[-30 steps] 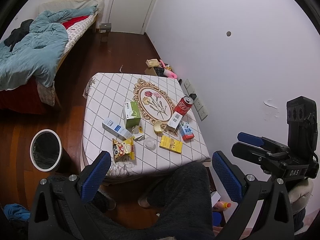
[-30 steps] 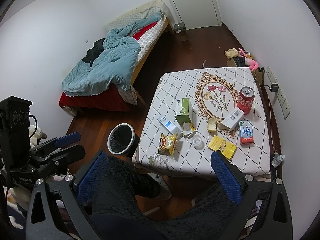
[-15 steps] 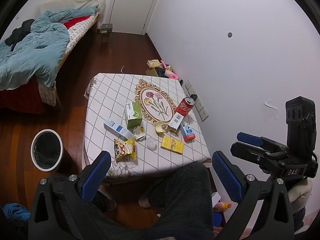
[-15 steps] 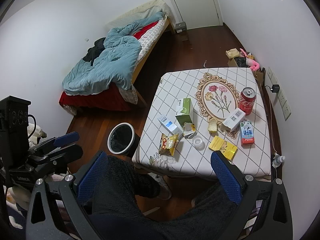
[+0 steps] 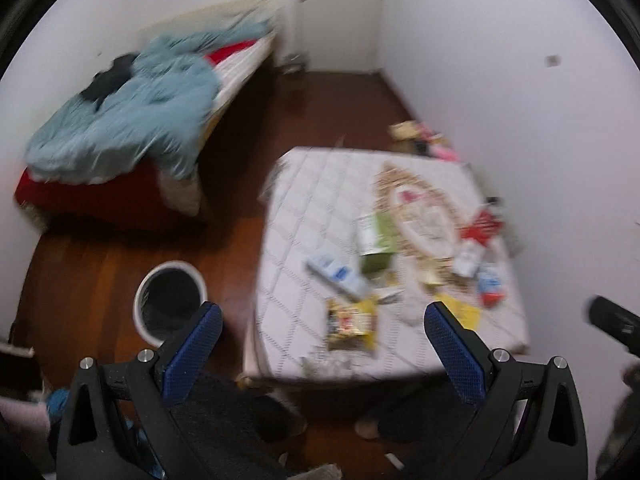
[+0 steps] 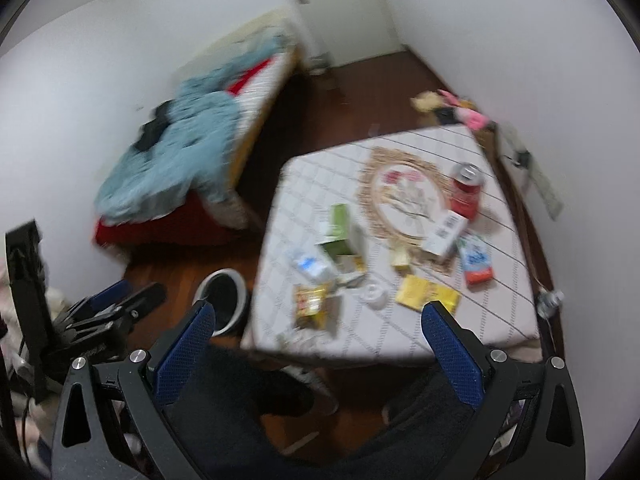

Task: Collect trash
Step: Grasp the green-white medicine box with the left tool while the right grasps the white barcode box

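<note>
Both claws hang high above the scene, jaws spread wide and holding nothing: the left claw (image 5: 322, 344) and the right claw (image 6: 318, 342), each with blue ribbed pads. Both views are smeared by motion blur.

The risk, as a judgement: a reach made in such a fast sweep could miss the small, light pieces, nudge one off the near edge, or tip the upright red drinks can (image 6: 466, 190) at the far right — it may hold liquid. The flat packets give little to pinch and may slide on the cloth.

The trash lies scattered on the near half of a square worktop covered in a white diamond-patterned cloth (image 6: 320, 178) with a floral medallion. There is a green carton (image 6: 340, 226), a blue-and-white box (image 6: 310, 264) to its left, a yellow snack packet (image 6: 310, 306) near the front edge, a flat yellow wrapper (image 6: 428, 294), a clear plastic lid (image 6: 374, 294) between those two, a white barcode box (image 6: 444, 234) and a red-and-blue drink carton (image 6: 476, 260).

A round white bin with a black liner (image 5: 170, 300) stands on the wooden floor, just left of the worktop.
</note>
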`<state>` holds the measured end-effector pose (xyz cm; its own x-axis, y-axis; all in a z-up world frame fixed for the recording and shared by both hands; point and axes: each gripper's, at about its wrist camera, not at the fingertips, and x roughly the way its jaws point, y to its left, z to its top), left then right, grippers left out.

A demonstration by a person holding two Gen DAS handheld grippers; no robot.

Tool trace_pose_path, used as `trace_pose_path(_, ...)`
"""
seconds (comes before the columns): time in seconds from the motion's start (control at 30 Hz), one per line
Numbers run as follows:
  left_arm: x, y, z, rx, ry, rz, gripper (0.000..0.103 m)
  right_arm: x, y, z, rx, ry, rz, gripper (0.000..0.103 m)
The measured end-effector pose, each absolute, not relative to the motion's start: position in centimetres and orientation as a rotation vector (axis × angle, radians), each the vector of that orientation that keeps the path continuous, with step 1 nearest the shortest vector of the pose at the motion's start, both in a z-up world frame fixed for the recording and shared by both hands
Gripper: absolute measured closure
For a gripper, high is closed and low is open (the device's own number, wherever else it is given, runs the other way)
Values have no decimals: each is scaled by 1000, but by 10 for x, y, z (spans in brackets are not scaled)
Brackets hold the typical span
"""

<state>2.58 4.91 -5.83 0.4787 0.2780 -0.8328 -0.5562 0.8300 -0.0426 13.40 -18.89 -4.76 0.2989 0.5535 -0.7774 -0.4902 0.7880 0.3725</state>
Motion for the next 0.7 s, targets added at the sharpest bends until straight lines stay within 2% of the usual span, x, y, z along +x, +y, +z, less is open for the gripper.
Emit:
trace_pose_path(0.17, 73, 80, -121, -403, 1071, 577, 0, 192, -192, -116, 150, 1118, 535, 0)
trace_pose_path(0.33, 136, 85, -159, -405, 1155, 569, 0, 260, -184, -184, 210, 1186, 393, 2)
trace_pose_path(0.5, 206, 94, -198, -417, 1251, 515, 0, 321, -164, -245, 264, 1258, 291, 26)
trace_pose_path(0.57, 226, 96, -214, -424, 1293, 496, 0, 340, -156, -266, 276, 1288, 260, 30)
trace_pose_path(0.7, 260, 95, -239, -410, 1357, 462, 0, 366, -139, -295, 264, 1312, 213, 30)
